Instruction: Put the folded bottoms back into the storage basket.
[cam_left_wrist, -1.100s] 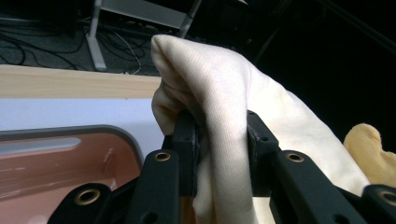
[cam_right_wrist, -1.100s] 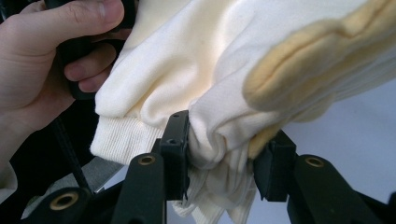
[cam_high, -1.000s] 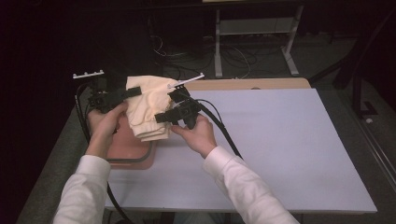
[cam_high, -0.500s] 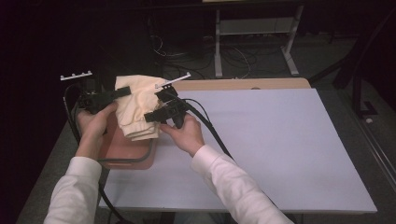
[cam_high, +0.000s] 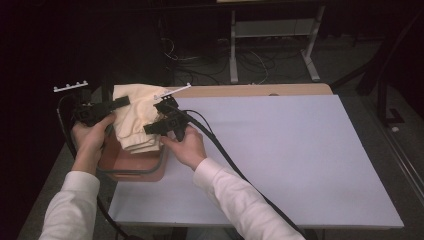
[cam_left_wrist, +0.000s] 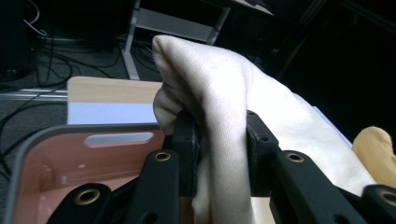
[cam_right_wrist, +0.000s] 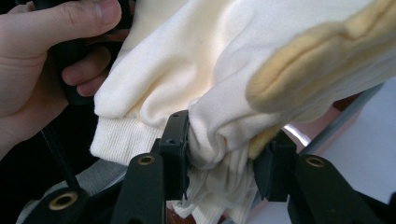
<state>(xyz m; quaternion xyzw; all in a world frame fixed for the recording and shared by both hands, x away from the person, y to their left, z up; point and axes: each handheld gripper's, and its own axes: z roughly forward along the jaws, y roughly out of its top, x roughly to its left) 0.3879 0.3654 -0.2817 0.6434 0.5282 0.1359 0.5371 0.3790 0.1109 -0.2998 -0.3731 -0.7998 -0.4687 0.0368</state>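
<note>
— What have your tools got?

— Your left tool (cam_left_wrist: 219, 154) is clenched on a fold of the cream folded knit garment (cam_high: 136, 119); your right tool (cam_right_wrist: 224, 158) grips its bunched, ribbed end.

— Where is the garment?

— Held over the salmon-pink plastic tub (cam_high: 131, 165) at the left edge of the pale lilac worktop (cam_high: 280, 150).

— Anything hidden?

— The cloth covers most of the tub's inside, and your left hand (cam_high: 91, 140) blocks its near-left wall.
</note>
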